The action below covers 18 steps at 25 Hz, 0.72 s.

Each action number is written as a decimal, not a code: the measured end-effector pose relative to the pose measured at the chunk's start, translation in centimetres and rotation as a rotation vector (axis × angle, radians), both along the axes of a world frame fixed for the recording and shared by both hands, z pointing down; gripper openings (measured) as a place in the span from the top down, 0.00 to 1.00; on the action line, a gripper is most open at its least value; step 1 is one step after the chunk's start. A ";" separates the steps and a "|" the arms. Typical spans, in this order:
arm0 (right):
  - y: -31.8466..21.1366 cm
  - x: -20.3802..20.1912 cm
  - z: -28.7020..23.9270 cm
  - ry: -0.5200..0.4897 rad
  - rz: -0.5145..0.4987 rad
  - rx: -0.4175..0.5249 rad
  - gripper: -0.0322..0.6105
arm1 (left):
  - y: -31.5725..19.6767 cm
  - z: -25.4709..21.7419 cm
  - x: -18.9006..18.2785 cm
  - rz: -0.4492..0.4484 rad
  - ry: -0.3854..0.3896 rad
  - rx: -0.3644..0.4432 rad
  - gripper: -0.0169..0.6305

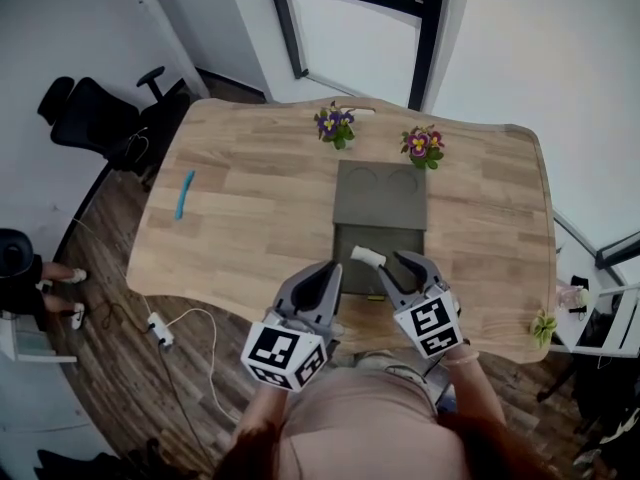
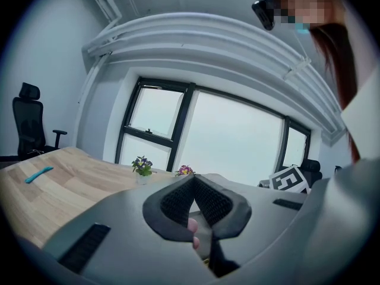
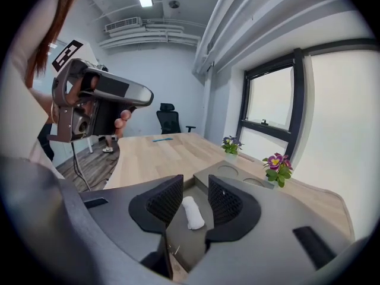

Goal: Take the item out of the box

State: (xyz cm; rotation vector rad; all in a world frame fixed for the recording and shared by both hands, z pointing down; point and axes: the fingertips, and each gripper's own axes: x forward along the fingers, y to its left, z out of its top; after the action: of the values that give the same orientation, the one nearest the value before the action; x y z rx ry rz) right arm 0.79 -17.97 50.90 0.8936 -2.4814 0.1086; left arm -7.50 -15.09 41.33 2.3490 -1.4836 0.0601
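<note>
Left claw (image 2: 194,179) closed — right claw (image 3: 195,189) wide, white roll (image 3: 191,212) between, untouched

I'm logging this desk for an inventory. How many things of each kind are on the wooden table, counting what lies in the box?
Flowerpots: 2
Grey box: 1
White roll, in the box: 1
Blue tool: 1
Total: 5

Box (image 1: 379,200) front — partly hidden; teal object (image 1: 184,195) — unidentifiable.
</note>
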 end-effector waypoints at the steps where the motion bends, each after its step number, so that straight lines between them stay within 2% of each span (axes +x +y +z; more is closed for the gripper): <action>1: -0.1 -0.1 0.4 0.007 -0.001 -0.006 0.78 | -0.2 0.0 -0.2 0.002 -0.001 0.002 0.97; 18: -1.7 -2.0 7.2 0.115 -0.068 -0.123 0.74 | -2.7 1.4 -2.1 0.028 0.007 -0.005 0.97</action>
State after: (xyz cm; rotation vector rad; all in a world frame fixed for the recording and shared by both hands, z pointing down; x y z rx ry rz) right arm -1.22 -19.68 58.15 0.7428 -2.3674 0.1797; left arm -9.64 -17.84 42.73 2.3638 -1.4451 0.0627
